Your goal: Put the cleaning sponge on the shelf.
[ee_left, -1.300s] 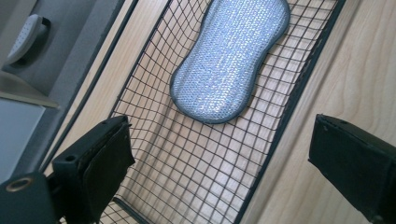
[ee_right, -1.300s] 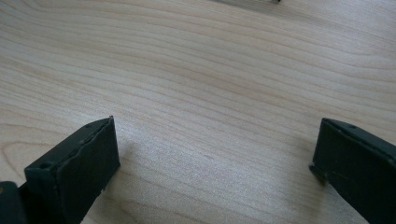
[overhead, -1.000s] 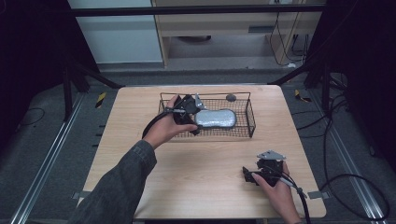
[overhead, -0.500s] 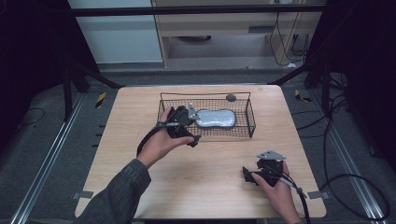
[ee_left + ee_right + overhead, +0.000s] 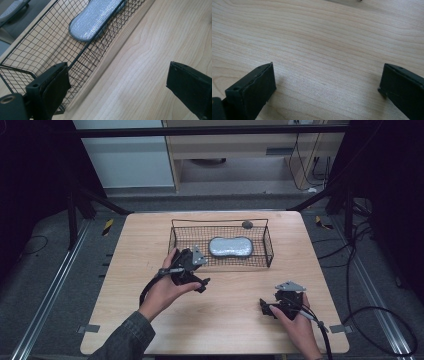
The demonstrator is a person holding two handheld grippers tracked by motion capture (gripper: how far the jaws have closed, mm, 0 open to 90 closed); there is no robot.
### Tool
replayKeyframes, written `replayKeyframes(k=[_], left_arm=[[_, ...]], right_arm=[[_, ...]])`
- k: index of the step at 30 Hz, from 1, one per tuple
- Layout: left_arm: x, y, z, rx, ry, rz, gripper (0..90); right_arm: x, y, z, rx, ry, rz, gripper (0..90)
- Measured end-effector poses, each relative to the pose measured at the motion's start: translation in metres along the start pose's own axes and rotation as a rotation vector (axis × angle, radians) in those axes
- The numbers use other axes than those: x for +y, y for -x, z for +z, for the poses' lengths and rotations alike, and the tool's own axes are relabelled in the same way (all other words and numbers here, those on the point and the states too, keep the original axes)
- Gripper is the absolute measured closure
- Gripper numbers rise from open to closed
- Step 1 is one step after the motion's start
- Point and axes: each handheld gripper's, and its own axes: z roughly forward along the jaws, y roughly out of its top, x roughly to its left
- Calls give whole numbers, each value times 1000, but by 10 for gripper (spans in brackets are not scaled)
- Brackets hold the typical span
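Jaws apart, silver pad (image 5: pixel 231 246) lies in wire basket (image 5: pixel 268 251).

One wire basket (image 5: pixel 270 251), one silver pad (image 5: pixel 231 246), one small dark object (image 5: pixel 247 224), two claws.

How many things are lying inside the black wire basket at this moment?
1. A silver glittery oval pad lies flat on the floor of the wire basket, right of its middle. A small dark object sits by the far rim, apparently outside.

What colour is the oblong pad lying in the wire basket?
The pad is sparkly silver-grey with a darker rim; the left gripper view shows it best.
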Motion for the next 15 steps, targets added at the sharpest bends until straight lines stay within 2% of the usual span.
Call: replayKeyframes(k=[4,9,11,14,15], left_arm=[[-7,4,-1,6,-7,-4,42],[-27,10,-2,3,-10,-33,42],[-29,11,-2,2,-8,-40,42],[-46,12,-2,2,-16,-68,43],[-46,12,-2,2,-16,-68,43]], right_arm=[[0,0,0,0,0,0,5],[0,0,0,0,0,0,5],[0,0,0,-1,0,0,5],[0,0,0,-2,0,-1,5],[0,0,0,-2,0,-1,5]])
